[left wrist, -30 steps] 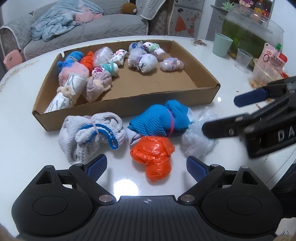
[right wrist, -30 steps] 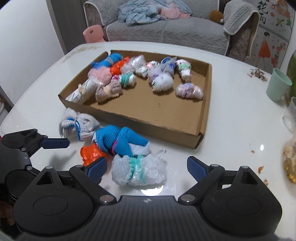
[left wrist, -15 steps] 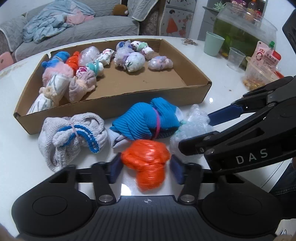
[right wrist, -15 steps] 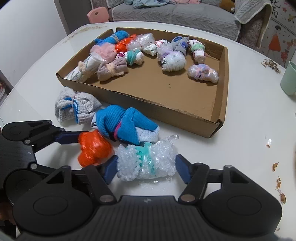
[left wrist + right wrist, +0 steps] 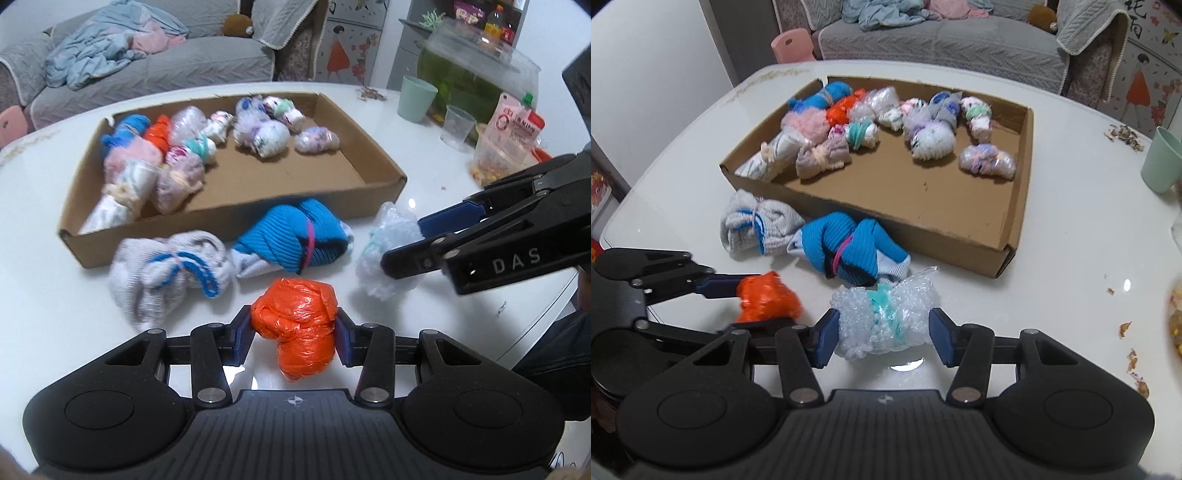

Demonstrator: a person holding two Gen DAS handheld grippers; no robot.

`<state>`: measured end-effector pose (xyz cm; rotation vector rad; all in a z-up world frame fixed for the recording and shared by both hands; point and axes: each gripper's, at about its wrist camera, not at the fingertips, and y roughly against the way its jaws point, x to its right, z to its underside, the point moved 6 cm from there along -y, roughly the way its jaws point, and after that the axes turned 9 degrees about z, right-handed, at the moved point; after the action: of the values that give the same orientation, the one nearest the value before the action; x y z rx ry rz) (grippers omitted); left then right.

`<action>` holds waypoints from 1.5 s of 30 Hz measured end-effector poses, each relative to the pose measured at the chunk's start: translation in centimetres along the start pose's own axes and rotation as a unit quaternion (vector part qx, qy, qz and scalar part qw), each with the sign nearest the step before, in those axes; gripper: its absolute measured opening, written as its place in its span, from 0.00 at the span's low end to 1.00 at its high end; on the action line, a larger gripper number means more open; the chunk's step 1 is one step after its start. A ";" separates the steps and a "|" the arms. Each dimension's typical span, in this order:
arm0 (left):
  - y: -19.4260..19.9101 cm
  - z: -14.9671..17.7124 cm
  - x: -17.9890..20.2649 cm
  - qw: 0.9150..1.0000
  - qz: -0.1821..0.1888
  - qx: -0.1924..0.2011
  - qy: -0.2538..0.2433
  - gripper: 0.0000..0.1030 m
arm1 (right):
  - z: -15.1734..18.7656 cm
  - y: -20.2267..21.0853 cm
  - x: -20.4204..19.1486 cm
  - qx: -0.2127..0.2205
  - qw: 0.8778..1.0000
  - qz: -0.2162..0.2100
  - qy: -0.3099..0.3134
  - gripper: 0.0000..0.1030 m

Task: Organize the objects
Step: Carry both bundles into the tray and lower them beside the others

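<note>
The left gripper (image 5: 294, 338) jaws are closing, pads pressed on a crumpled orange plastic bundle (image 5: 300, 332) above the white counter (image 5: 55, 295). The right gripper (image 5: 883, 338) jaws are closing on a clear bubble-wrap bundle tied with teal (image 5: 886, 317), before the brown cardboard tray (image 5: 960, 206).

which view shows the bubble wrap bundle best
The right wrist view: the bubble wrap bundle sits centred between the closing pads of the right gripper, teal tie visible. In the left wrist view the same bundle is off to the right, blurred and partly hidden behind that gripper's fingers.
</note>
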<state>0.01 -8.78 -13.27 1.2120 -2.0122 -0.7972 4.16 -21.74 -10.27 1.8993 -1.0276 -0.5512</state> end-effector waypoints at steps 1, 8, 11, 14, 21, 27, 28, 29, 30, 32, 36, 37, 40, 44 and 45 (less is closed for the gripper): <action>0.5 -0.2 -0.2 1.000 -0.001 0.003 0.001 0.49 | -0.2 0.3 0.2 0.004 1.000 0.000 -0.003 0.47; 3.8 -3.8 -1.7 0.999 -0.016 0.034 0.008 0.49 | -2.7 2.9 2.1 0.055 0.998 0.000 -0.030 0.47; 4.3 -6.4 -2.5 0.998 -0.024 0.048 0.010 0.49 | -4.5 3.6 2.9 0.077 0.997 0.002 -0.032 0.47; 4.0 -9.0 -2.9 0.998 -0.032 0.060 0.001 0.50 | -6.3 3.6 3.4 0.090 0.995 -0.001 -0.030 0.47; -0.6 -12.9 -4.1 0.999 -0.032 0.044 -0.002 0.50 | -9.5 0.5 3.2 0.085 0.996 -0.017 0.006 0.47; -5.8 -13.2 -5.0 1.000 -0.017 0.010 0.012 0.50 | -10.0 -3.1 3.2 0.061 0.996 -0.030 0.051 0.47; -6.6 -13.3 -5.3 1.000 -0.016 0.004 0.018 0.50 | -10.0 -3.6 3.2 0.058 0.996 -0.030 0.059 0.47; -7.3 -13.3 -5.5 1.000 -0.017 0.000 0.021 0.50 | -10.1 -4.1 3.2 0.055 0.996 -0.029 0.066 0.47; -8.0 -13.4 -5.7 1.000 -0.019 -0.004 0.021 0.50 | -10.1 -4.7 3.3 0.052 0.996 -0.030 0.070 0.47; -9.0 -13.5 -5.9 0.999 -0.022 -0.011 0.021 0.50 | -10.3 -5.7 3.4 0.045 0.995 -0.029 0.080 0.47; -10.7 -13.5 -6.6 0.999 -0.028 -0.021 0.018 0.50 | -10.4 -7.3 3.5 0.034 0.994 -0.020 0.102 0.47; -11.0 -13.5 -6.8 0.999 -0.030 -0.023 0.019 0.50 | -10.6 -7.7 3.6 0.034 0.994 -0.019 0.106 0.47; -11.5 -13.6 -7.4 0.999 -0.035 -0.023 0.025 0.50 | -11.1 -8.6 3.8 0.035 0.993 -0.015 0.108 0.47; -12.1 -13.9 -8.0 0.999 -0.041 -0.023 0.023 0.50 | -11.7 -9.1 4.1 0.046 0.992 -0.014 0.115 0.47; -12.2 -14.0 -8.1 0.999 -0.042 -0.021 0.022 0.50 | -11.9 -9.2 4.2 0.049 0.992 -0.011 0.117 0.47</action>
<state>20.12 -8.53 -15.91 1.2863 -1.9108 -0.8425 18.86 -16.88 -11.97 2.0085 -0.8946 -0.2856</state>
